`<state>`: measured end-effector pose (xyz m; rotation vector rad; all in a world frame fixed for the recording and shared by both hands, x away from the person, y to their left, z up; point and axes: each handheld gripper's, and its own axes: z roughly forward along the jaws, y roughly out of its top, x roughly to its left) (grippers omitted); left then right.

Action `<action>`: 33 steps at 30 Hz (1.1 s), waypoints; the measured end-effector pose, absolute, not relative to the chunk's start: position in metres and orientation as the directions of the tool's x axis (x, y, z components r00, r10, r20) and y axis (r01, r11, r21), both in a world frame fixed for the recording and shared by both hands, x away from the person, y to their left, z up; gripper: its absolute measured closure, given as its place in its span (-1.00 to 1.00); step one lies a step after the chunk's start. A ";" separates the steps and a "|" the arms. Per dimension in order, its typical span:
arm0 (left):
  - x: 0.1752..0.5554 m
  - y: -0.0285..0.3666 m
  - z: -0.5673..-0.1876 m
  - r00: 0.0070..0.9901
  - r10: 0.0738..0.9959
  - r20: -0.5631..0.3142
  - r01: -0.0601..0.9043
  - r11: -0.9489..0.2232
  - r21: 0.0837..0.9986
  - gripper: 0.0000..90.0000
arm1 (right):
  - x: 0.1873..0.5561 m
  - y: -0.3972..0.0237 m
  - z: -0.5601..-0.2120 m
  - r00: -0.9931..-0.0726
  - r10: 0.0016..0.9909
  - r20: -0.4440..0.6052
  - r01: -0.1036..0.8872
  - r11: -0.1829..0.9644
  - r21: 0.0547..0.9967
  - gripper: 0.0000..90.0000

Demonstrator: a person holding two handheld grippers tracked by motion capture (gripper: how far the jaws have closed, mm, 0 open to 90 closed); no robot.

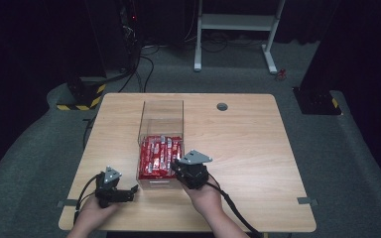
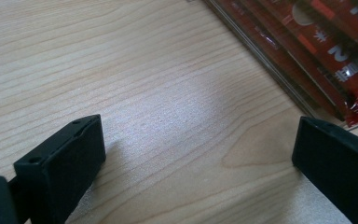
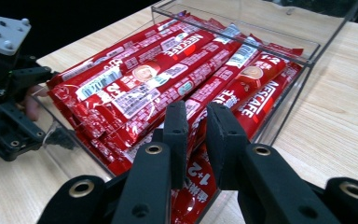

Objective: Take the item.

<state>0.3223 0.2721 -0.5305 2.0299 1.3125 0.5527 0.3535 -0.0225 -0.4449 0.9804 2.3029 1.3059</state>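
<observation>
Red coffee-stick sachets [image 3: 168,79] lie heaped in a clear plastic box [image 1: 161,111] near the middle of the wooden table. They are long, slim, glossy packets with white lettering and barcode labels, stacked roughly parallel and running lengthwise down the near half of the box. One sachet [image 3: 205,130] at the near end stands pinched on edge, its end tipped up above the rest.

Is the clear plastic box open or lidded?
Open. The clear plastic box shows no lid in the right gripper view; the red coffee sachets lie exposed, and the right gripper reaches in from above.
</observation>
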 end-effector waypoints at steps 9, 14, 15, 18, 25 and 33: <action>0.322 0.272 -0.531 0.410 0.912 0.001 0.638 -0.288 0.714 -0.94 | 0.353 -0.021 -0.448 -0.702 0.709 0.062 0.422 0.344 0.839 0.92; 0.322 0.272 -0.531 0.410 0.912 0.001 0.638 -0.288 0.714 -0.94 | 0.351 -0.022 -0.446 -0.702 0.709 0.067 0.416 0.332 0.846 1.00; 0.322 0.272 -0.531 0.410 0.912 0.001 0.638 -0.288 0.714 -0.94 | 0.351 -0.022 -0.446 -0.702 0.709 0.067 0.416 0.332 0.846 1.00; 0.322 0.272 -0.530 0.410 0.912 0.001 0.638 -0.288 0.714 -0.94 | 0.347 -0.024 -0.445 -0.701 0.708 0.077 0.419 0.323 0.848 1.00; 0.322 0.272 -0.530 0.410 0.912 0.001 0.638 -0.288 0.714 -0.94 | 0.341 -0.030 -0.443 -0.703 0.706 0.091 0.417 0.306 0.856 1.00; 0.322 0.272 -0.531 0.410 0.912 0.001 0.638 -0.288 0.714 -0.94 | 0.334 -0.039 -0.442 -0.703 0.702 0.111 0.421 0.285 0.861 1.00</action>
